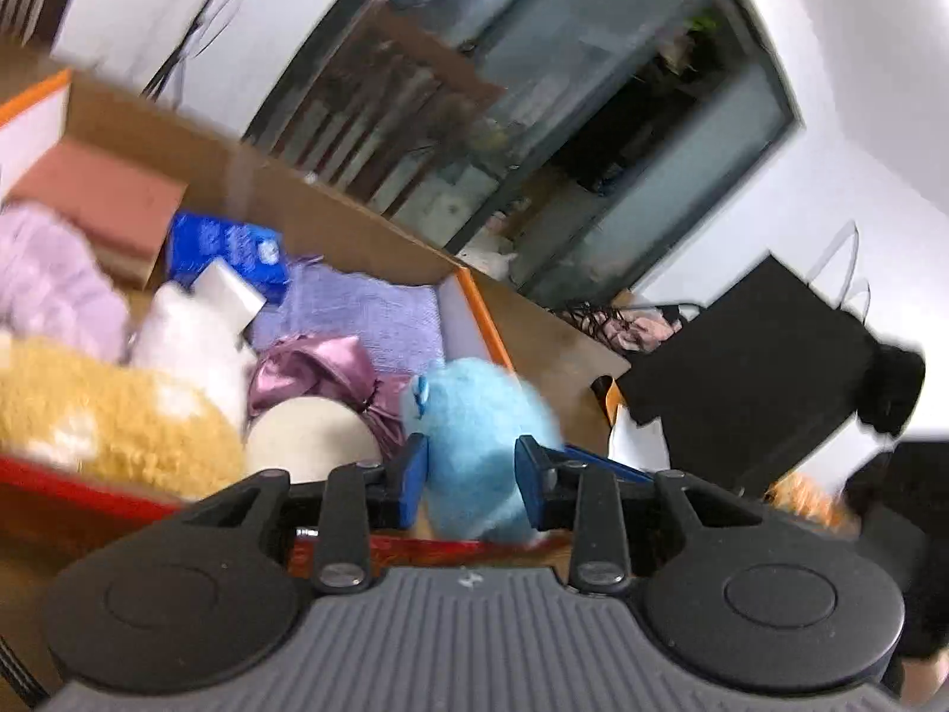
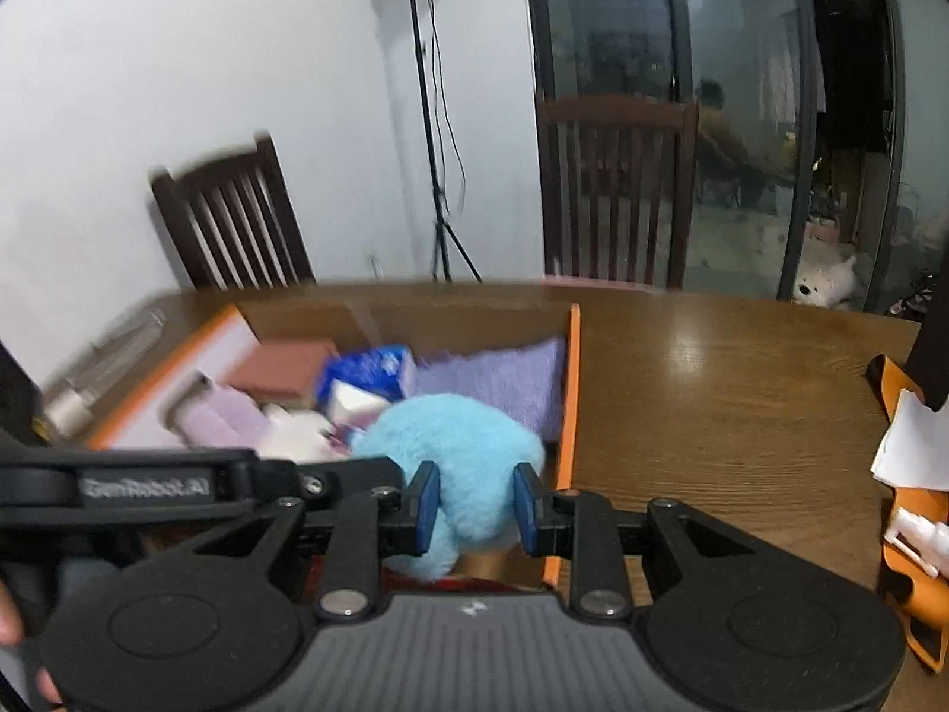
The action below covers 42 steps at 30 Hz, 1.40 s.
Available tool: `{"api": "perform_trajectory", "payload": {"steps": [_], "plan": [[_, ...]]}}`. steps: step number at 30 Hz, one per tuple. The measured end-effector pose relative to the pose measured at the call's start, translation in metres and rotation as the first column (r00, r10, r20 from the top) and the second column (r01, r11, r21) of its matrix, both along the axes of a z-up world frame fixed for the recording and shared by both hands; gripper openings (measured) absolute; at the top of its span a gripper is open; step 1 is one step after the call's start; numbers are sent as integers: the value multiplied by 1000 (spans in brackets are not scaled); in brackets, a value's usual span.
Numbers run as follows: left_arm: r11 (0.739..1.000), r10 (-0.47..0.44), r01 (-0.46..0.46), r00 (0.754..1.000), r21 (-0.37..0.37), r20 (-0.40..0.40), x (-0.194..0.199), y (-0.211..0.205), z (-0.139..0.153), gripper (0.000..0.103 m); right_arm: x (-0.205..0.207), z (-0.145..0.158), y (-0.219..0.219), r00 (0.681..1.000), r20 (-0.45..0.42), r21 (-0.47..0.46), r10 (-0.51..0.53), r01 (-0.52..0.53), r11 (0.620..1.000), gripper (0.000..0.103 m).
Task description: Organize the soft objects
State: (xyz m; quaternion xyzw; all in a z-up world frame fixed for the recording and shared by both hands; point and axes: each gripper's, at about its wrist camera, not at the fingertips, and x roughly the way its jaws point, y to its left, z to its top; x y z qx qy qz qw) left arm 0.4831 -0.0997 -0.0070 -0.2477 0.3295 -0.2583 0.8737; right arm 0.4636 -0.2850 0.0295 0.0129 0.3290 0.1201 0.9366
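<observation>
Light-blue plush toy (image 1: pixel 474 415); orange-edged box (image 2: pixel 570 391)

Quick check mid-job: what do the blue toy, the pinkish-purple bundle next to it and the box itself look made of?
Blue toy: fluffy plush, going by its fuzzy, soft outline. Pinkish-purple bundle: probably satin-like cloth, since its creased folds catch a sheen. Box: looks like corrugated cardboard, matte brown inside with orange edging; blur leaves the finer texture open.
</observation>
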Motion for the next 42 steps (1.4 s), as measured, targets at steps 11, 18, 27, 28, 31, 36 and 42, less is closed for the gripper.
{"api": "perform_trajectory", "payload": {"steps": [11, 18, 27, 28, 31, 36, 42], "plan": [[974, -30, 16, 998, 227, 58, -5, -11, 6, 43, 22, -20, 30, 997, -77, -141, 31, -41, 989, 19], [967, -4, -17, 997, 254, 82, -26, 12, 4, 48, 8, -23, 24, 995, -96, -124, 19, -31, 992, 19], [937, 30, -91, 983, 337, 181, -79, 43, 52, 59, -23, 15, 39, 1000, -20, -179, 9, -12, 984, 40], [934, 44, -108, 980, 340, 192, -85, 49, 60, 59, -31, 29, 40, 1000, 8, -167, 9, -7, 986, 44], [914, 77, -170, 964, 368, 253, -106, 61, 82, 63, -55, 64, 37, 997, 77, -129, 1, 9, 992, 54], [855, 109, -281, 919, 436, 378, -146, 70, 102, 78, -97, 93, 23, 991, 131, -55, -26, 33, 998, 63], [820, 157, -404, 840, 405, 519, -193, 73, 102, 100, -153, 78, 10, 967, 236, 39, -98, 92, 995, 84]]}}
